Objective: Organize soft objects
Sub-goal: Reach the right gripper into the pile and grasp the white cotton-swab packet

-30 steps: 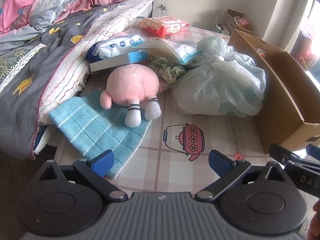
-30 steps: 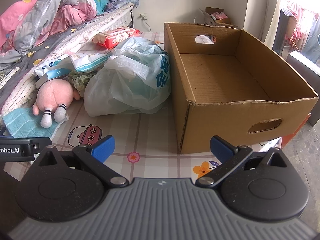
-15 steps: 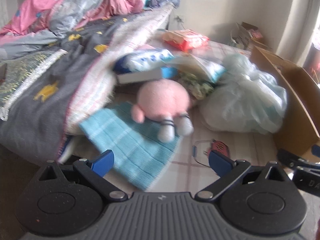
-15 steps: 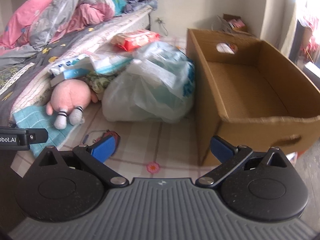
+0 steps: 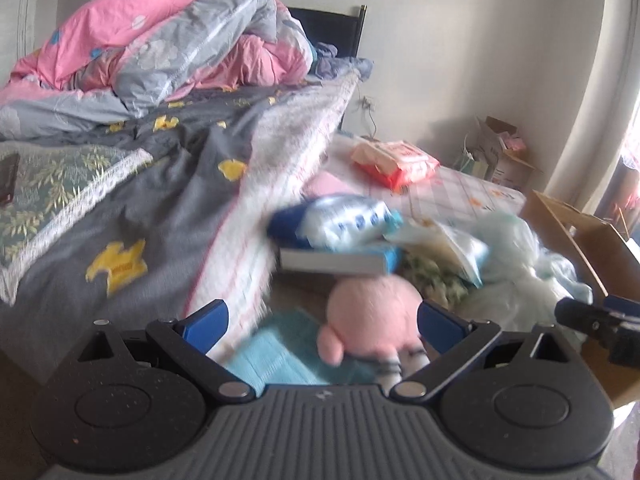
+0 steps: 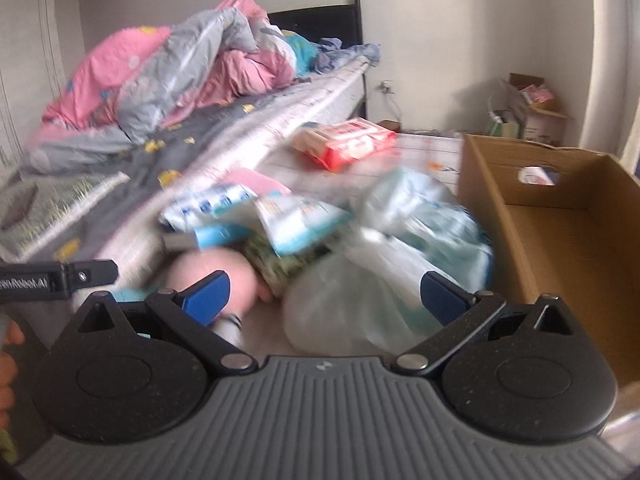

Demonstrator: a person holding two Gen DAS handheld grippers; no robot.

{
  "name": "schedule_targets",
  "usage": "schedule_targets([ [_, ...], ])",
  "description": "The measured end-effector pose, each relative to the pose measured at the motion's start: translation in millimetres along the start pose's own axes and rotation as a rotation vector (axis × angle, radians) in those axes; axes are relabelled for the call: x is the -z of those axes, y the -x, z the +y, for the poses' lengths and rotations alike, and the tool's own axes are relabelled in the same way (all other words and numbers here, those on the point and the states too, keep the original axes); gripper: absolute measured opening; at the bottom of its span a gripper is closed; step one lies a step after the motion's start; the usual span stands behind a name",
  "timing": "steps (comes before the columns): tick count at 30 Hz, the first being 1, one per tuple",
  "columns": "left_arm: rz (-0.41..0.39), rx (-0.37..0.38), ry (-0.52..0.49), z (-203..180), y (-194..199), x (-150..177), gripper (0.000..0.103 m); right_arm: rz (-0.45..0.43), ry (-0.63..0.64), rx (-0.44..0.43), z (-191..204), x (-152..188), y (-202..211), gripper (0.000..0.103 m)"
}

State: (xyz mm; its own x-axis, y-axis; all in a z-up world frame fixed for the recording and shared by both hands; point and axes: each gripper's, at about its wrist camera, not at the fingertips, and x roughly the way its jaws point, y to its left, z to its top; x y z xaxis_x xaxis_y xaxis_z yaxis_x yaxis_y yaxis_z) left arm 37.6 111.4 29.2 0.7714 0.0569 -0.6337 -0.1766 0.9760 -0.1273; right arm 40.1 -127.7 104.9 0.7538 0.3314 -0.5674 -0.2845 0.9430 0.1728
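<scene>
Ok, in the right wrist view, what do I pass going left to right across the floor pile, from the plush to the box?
Pink plush → blue-and-white packet → tied plastic bag → cardboard box.

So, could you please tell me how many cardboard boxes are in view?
2: the large open cardboard box right of the plastic bag, and a smaller box in the far corner. Others may be hidden.
</scene>
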Motion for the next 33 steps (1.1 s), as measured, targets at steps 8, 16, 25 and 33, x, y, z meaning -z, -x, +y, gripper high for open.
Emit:
schedule_targets([
  [8,0.009,0.045,0.018,12.0,-21.1,-25.6,0.099,-0.004,-0.047,-0.060,8.5,-30.9,-34.9,0.102],
  [16,0.053,0.191,0.034,-7.4,-49.8,-40.7,0.084,0.142,-0.006,-0.174,-13.9,-84.5,-48.0,0.098],
  [25,0.129,0.366,0.061,-49.3,-89.2,-49.1,0.059,0.352,0.045,-0.418,-35.7,-160.1,-127.5,0.068],
  [33,0.225,0.363,0.116,-68.3,-132.9,-55.0,0.051,0.630,-0.058,-0.491,-41.2,-141.2,-260.7,0.048],
])
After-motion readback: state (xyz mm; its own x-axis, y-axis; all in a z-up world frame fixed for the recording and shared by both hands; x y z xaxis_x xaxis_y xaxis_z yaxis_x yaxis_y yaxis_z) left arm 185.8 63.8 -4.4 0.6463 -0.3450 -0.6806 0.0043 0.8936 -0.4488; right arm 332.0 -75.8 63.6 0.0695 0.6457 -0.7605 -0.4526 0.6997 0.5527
